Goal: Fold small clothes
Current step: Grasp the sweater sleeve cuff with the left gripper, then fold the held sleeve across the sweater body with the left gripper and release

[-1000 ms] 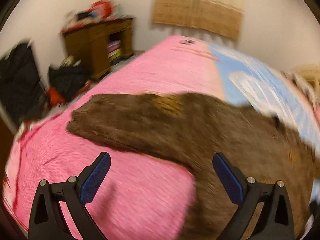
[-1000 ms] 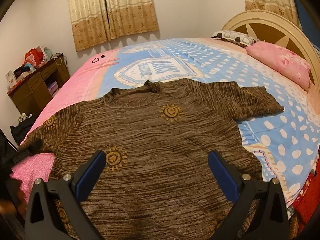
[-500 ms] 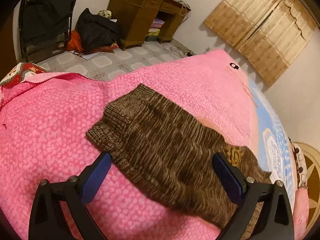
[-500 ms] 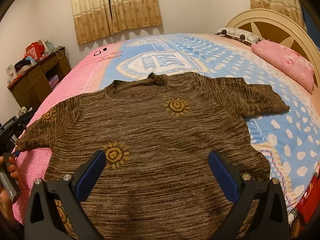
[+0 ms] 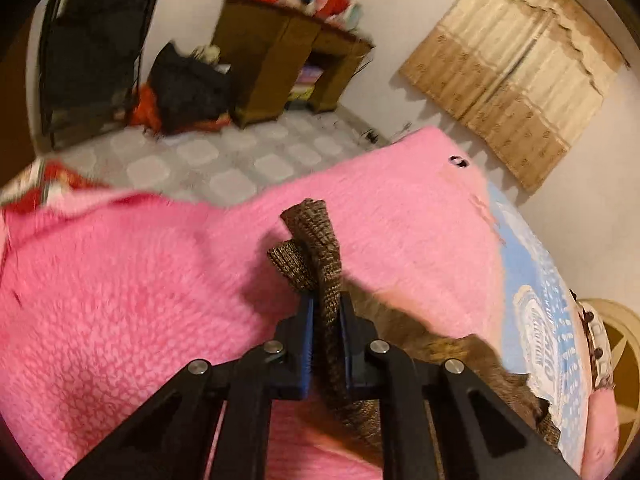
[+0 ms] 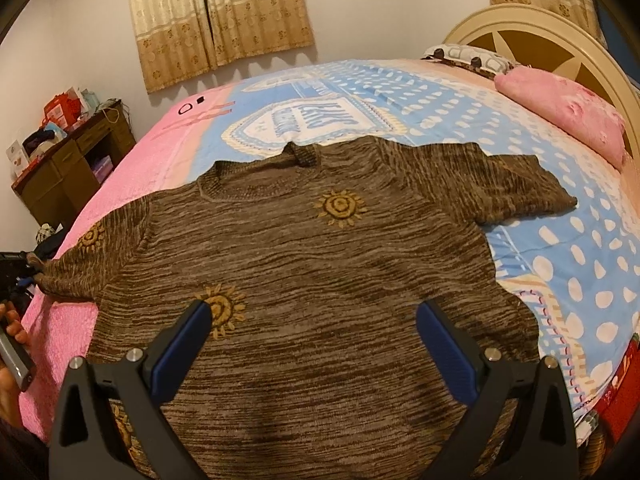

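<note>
Left wrist view: the left gripper (image 5: 325,320) has its jaws closing tight on the bunched cuff of the brown sweater's sleeve (image 5: 316,240), which sticks out toward 12 o'clock over the pink bedspread (image 5: 120,300). A wooden desk (image 5: 288,68) stands at 12 o'clock.

Right wrist view: the right gripper (image 6: 312,344) hovers with jaws wide apart and empty above the brown sweater (image 6: 320,260), spread flat across the bed; its far sleeve (image 6: 520,192) points to 2 o'clock, and a pink pillow (image 6: 560,116) lies beyond it.
</note>
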`<action>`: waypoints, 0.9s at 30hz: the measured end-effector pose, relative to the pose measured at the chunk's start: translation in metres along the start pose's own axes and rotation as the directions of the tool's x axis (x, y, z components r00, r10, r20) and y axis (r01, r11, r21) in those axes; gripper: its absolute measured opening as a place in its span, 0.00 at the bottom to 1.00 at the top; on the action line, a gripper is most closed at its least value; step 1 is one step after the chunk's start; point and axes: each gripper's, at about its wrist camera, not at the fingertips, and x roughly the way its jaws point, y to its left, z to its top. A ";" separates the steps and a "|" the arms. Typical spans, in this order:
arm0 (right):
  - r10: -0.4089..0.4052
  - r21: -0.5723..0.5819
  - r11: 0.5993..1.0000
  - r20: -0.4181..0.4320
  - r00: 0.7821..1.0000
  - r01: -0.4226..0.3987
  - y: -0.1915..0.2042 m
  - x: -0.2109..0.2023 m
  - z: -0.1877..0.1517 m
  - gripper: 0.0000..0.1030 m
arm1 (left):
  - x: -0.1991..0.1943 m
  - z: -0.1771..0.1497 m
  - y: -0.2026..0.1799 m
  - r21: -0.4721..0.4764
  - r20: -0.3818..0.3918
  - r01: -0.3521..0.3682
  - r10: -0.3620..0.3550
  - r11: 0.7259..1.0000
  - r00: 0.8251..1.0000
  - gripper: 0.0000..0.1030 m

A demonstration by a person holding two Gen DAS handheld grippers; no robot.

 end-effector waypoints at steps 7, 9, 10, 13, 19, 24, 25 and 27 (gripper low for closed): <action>-0.031 0.082 0.996 0.001 1.000 0.031 -0.031 0.002 0.009 1.00 | -0.050 -0.026 -0.131 0.331 0.068 0.147 -0.179 0.932 0.981 0.10; -0.046 0.113 0.993 0.001 0.999 0.046 -0.042 0.002 0.010 1.00 | -0.060 -0.064 -0.181 0.457 0.026 0.220 -0.260 0.862 0.965 0.10; -0.052 0.132 0.990 -0.002 0.999 0.051 -0.049 0.002 0.011 1.00 | -0.061 -0.081 -0.198 0.508 0.007 0.239 -0.281 0.827 0.960 0.11; -0.056 0.166 0.985 -0.009 0.998 0.057 -0.063 0.002 0.010 1.00 | -0.052 -0.152 -0.249 0.655 -0.073 0.292 -0.327 0.696 0.942 0.11; -0.042 0.143 0.989 -0.014 0.999 0.044 -0.072 0.000 0.006 1.00 | -0.017 -0.225 -0.255 0.759 -0.240 0.315 -0.206 0.570 0.949 0.11; 0.024 0.136 0.990 -0.009 1.000 -0.022 -0.075 0.007 0.016 1.00 | -0.044 -0.216 -0.217 0.713 -0.308 0.377 -0.220 0.591 0.926 0.11; 0.041 0.137 0.990 -0.008 0.999 -0.039 -0.074 0.009 0.019 1.00 | -0.048 -0.211 -0.203 0.697 -0.311 0.377 -0.217 0.610 0.925 0.11; 0.082 0.131 0.988 0.001 0.997 -0.082 -0.070 0.014 0.029 1.00 | -0.051 -0.200 -0.180 0.673 -0.299 0.356 -0.202 0.648 0.933 0.11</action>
